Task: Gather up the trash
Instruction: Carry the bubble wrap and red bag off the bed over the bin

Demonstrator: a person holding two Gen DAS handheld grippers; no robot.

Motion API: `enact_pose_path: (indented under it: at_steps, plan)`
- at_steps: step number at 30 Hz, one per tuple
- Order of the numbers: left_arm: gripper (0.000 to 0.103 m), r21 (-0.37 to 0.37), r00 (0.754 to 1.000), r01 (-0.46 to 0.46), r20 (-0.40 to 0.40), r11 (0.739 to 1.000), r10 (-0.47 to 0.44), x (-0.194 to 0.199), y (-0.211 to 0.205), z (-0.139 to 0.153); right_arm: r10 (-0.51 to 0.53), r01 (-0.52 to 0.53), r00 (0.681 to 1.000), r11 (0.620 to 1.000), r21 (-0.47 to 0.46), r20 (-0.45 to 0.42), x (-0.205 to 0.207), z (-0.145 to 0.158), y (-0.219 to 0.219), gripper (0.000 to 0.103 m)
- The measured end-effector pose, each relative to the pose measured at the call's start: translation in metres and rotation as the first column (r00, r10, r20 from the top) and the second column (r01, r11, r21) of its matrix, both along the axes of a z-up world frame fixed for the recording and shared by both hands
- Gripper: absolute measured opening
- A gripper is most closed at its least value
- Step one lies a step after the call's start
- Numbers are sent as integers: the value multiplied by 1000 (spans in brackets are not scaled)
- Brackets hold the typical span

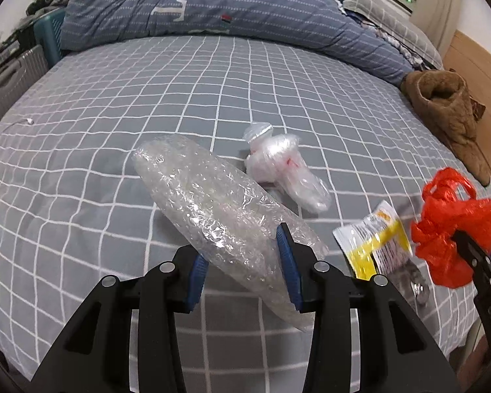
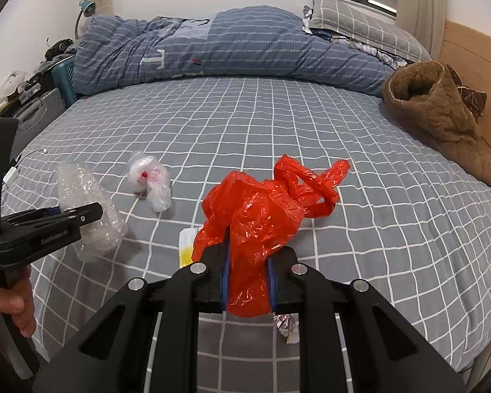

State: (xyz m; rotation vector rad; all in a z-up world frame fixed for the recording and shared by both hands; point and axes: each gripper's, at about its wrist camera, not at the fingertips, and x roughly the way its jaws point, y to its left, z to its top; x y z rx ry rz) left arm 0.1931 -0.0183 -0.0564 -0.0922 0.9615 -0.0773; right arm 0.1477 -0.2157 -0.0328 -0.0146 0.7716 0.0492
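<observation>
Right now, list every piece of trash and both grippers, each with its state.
Left gripper: shut on the bubble wrap.
Bubble wrap: rolled up, clamped between the pads.
Right gripper: shut on the red bag.
Red bag: crumpled, held, handles loose.
Clear bag: crumpled, lying free on the bed sheet.
Yellow packet: torn open, lying on the sheet.
Foil scrap: crumpled, on the sheet.

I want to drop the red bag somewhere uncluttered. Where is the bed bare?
The checked grey sheet is bare between the rolled blue quilt and the red plastic bag, and rightward toward the brown fleece garment. It is crowded near the front edge, around the clear bubble-wrap piece, crumpled clear bag and yellow-white sachet.
</observation>
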Motion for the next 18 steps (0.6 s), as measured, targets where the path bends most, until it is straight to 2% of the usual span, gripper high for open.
enact_pose_path:
  at_steps: [18]
  plan:
    - [39,-14,999,34,29,999,-34,-82,3,12,15,-15,1000,1000,-13,-11,-60,0,17,16]
